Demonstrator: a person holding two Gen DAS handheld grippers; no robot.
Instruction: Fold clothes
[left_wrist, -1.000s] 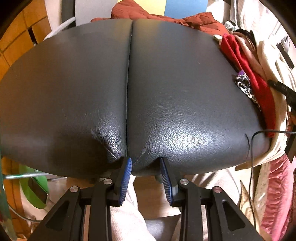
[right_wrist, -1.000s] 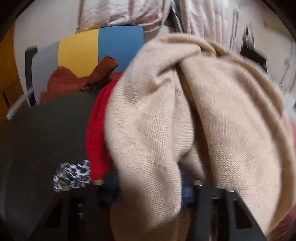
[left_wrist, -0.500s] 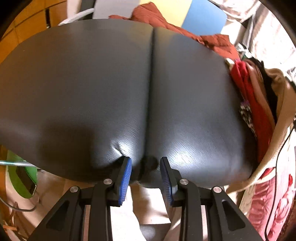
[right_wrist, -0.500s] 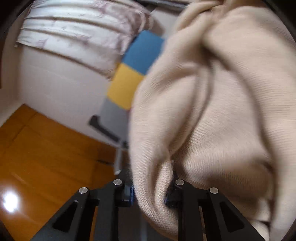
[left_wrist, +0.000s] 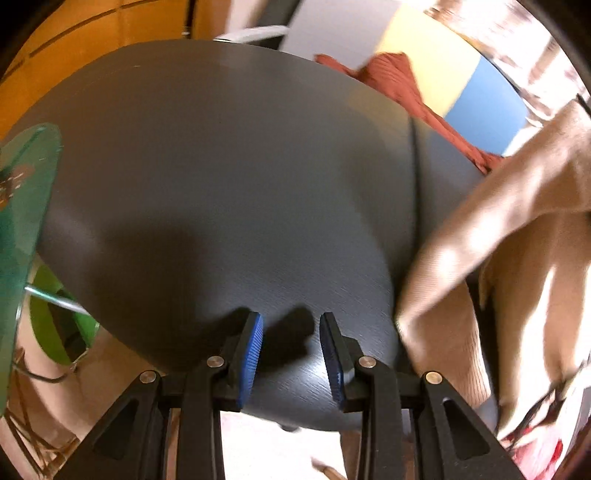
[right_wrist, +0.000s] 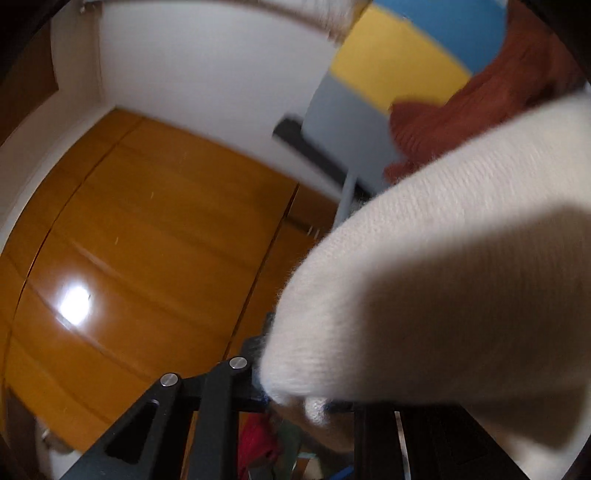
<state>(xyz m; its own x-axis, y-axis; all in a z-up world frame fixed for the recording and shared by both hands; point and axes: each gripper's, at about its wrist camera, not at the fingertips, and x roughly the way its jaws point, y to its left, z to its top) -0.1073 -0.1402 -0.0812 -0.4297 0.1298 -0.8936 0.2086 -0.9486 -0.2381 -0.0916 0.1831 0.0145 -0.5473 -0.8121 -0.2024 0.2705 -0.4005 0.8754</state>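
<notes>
Left gripper (left_wrist: 291, 347) hovers at the near edge of the black leather cushion (left_wrist: 221, 192), blue pads apart, nothing between them. The beige knit sweater (left_wrist: 509, 258) hangs at the right over that cushion. Right gripper (right_wrist: 295, 398) looks clamped on the sweater's folded edge, though the fabric hides its fingertips. A rust-red garment (right_wrist: 480, 110) lies beyond.

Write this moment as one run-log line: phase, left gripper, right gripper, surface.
phase: carrying garment | left gripper: open, empty | right gripper: shut on beige knit sweater | surface: black cushion, bare
</notes>
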